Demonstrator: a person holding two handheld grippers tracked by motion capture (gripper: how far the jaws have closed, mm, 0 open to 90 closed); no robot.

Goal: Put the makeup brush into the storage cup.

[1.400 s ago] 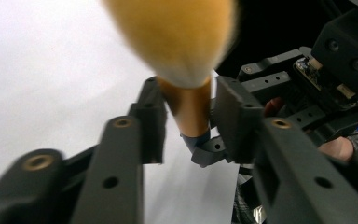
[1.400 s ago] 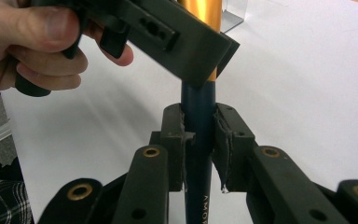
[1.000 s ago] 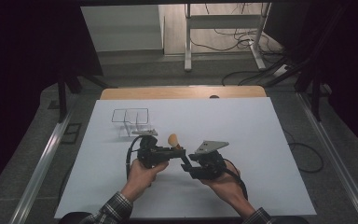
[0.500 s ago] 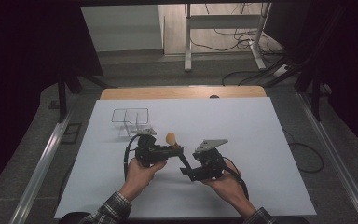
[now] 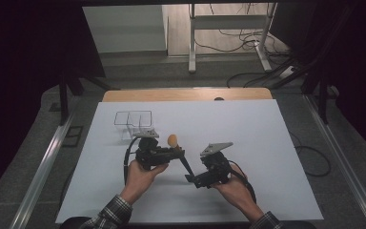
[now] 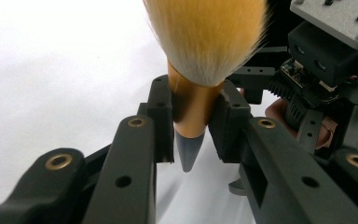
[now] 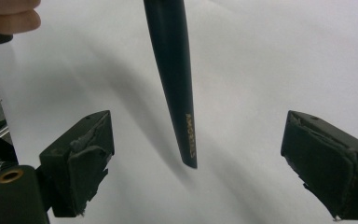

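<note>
My left hand-held gripper (image 6: pixel 191 135) is clamped on the brush (image 6: pixel 193 100) at its gold ferrule, above the worktop (image 5: pixel 267 133). My right hand-held gripper (image 7: pixel 196 154) has just been opening; the handle lies free between its jaws. Handover done; putting the brush away is left.

Left gripper (image 5: pixel 174 153) fingers clamped tight; right gripper (image 5: pixel 190 179) fingers have just been opening, now spread wide.

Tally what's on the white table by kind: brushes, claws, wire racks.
Makeup brush, clamped in the left claw: 1
Claws, counting the right claw, whose jaws have just been opening off the handle: 2
Wire rack: 1
Total: 4
</note>
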